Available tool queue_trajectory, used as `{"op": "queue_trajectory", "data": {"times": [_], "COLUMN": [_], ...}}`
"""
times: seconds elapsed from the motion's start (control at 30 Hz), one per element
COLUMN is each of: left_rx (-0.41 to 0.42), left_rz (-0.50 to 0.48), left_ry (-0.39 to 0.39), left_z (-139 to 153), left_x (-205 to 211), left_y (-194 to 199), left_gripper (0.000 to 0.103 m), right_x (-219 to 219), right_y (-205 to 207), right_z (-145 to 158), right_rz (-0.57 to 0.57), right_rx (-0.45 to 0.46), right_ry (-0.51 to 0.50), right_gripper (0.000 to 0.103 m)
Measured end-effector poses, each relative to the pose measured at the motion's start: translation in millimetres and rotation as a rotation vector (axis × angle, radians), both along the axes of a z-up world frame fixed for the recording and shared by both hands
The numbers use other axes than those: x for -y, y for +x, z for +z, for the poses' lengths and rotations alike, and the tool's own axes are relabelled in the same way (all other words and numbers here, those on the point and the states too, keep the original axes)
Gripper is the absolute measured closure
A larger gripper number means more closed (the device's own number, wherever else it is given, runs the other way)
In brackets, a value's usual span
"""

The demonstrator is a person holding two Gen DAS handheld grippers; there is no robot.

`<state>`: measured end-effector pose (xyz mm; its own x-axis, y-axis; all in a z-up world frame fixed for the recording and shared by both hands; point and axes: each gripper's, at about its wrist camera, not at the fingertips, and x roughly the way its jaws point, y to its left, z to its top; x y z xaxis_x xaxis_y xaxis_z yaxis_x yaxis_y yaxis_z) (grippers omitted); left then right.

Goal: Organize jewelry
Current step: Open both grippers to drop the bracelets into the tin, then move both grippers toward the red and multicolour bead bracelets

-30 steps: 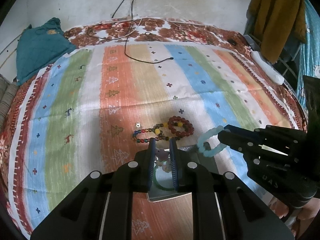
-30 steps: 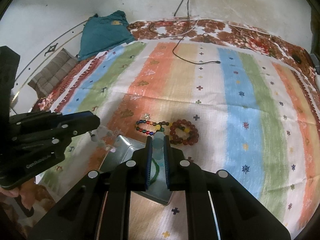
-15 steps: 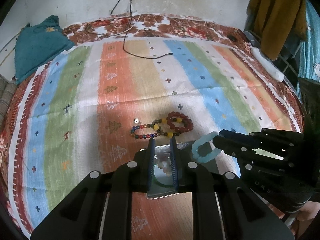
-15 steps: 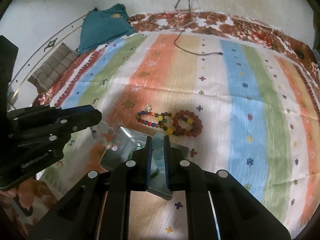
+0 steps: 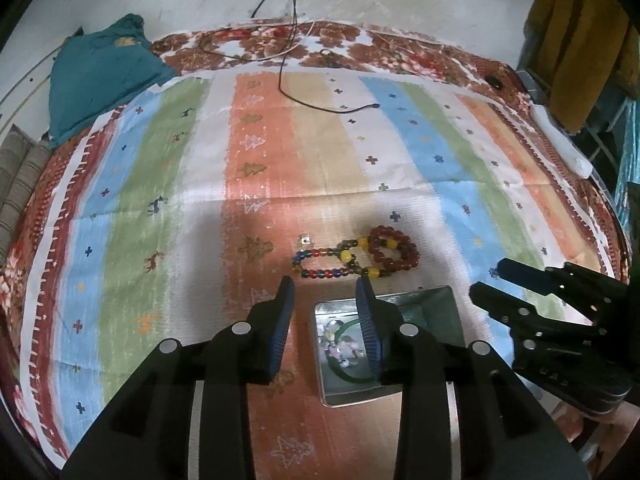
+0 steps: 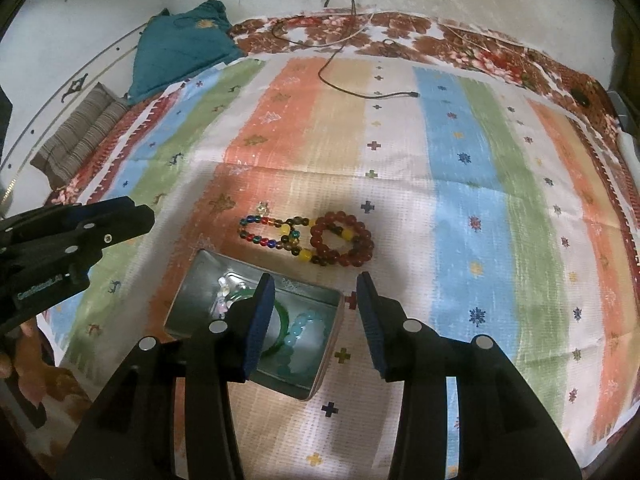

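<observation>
Inside metal tin (image 6: 188, 300), pale blue bracelet (image 6: 306, 334) visible only from right wrist.

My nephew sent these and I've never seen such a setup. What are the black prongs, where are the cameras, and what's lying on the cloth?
The black prongs are two hand-held grippers, one per hand, each carrying a camera looking along its jaws. The left gripper and right gripper both stand open and hold nothing. On the striped cloth sits a metal tin containing a green bangle, a pale blue bead bracelet and small trinkets. Beyond it lie a multicoloured bead bracelet and a dark red bead bracelet.
</observation>
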<state>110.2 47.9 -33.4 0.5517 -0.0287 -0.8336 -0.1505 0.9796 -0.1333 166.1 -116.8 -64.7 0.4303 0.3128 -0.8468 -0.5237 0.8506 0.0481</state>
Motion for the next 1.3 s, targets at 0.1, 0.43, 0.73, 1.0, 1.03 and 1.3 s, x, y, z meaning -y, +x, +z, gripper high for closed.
{"op": "queue_trajectory", "data": {"times": [0.1,0.43,0.73,1.0,1.03,1.3], "left_rx": [-0.01,-0.074,-0.135,-0.178,-0.183,-0.241], "left_rz": [0.014,0.028,0.034,0.032,0.032,0.004], "left_ry": [0.003,0.042,0.054,0.028,0.023,0.03], "left_z": [-3,-21,-39,-56,-59,-81], "left_x": [-4,-9,-20,-26,-27,-27], "left_y": [3,24,47,66,68,85], "left_gripper": [0.067,0.056,0.049,0.049,0.049,0.049], "right_x": [1,7,1,-4,-6,-15], "right_y": [5,27,48,72,75,93], "right_z": [-3,-10,-18,-34,-37,-60], "right_rz": [-0.012,-0.051,-0.066,-0.084,-0.084,-0.071], "right_rx": [-0.008,-0.032,-0.042,-0.077,-0.081,-0.12], "right_ry": [-0.01,-0.031,-0.056,-0.066,-0.071,-0.123], "right_gripper": [0.059,0.042,0.031,0.03,0.03,0.03]}}
